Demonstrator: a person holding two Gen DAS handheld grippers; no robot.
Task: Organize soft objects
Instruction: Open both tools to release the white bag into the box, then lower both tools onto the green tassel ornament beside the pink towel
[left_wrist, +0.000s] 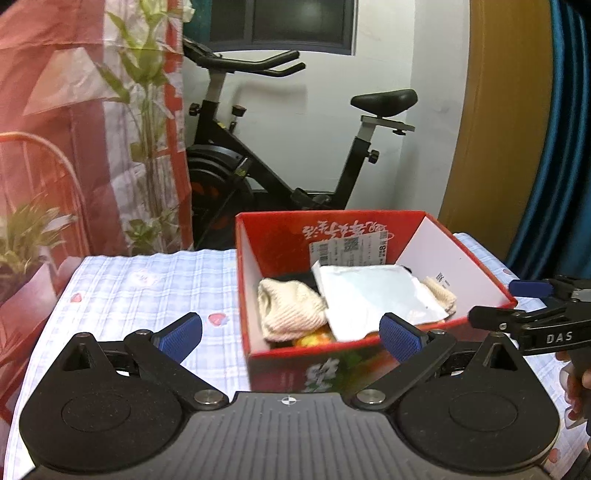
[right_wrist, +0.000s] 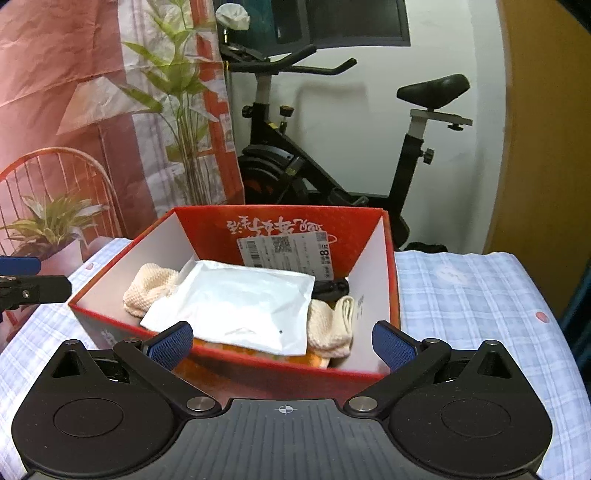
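Both tools empty. My left gripper (left_wrist: 290, 334) has its blue-padded jaws spread wide with nothing between them; same for my right gripper (right_wrist: 283, 343), jaws apart and clear of everything. Straight ahead of both sits the red open-topped cardboard box (right_wrist: 236, 363) on the pale blue checked cloth with small red hearts (left_wrist: 147, 288). The soft things are inside it: a flat white padded plastic mailer pouch (right_wrist: 236, 306) lies on top, with a cream knitted cloth bundle (right_wrist: 149, 284) tucked at its left end and a second cream knitted piece (right_wrist: 334, 328) at its right end, something orange underneath that I cannot identify, and a dark object at the back I cannot make out. Key relation: the pouch's long axis runs left to right across the box, roughly square to the way both grippers point, tilting slightly toward the near right corner. From the right wrist view the pouch's near edge sits just beyond and between the pads, so I judge the right gripper the better placed for it; from the left wrist view the box lies ahead and offset right, with the left knitted bundle (left_wrist: 288, 308) nearest that tool. The right gripper also shows at the far right of the left view (left_wrist: 491, 302), beside the box's right wall. The cloth around the box is bare, so the task looks near done or awaiting a tidy. Background: a black exercise bike (left_wrist: 280, 147), not involved.
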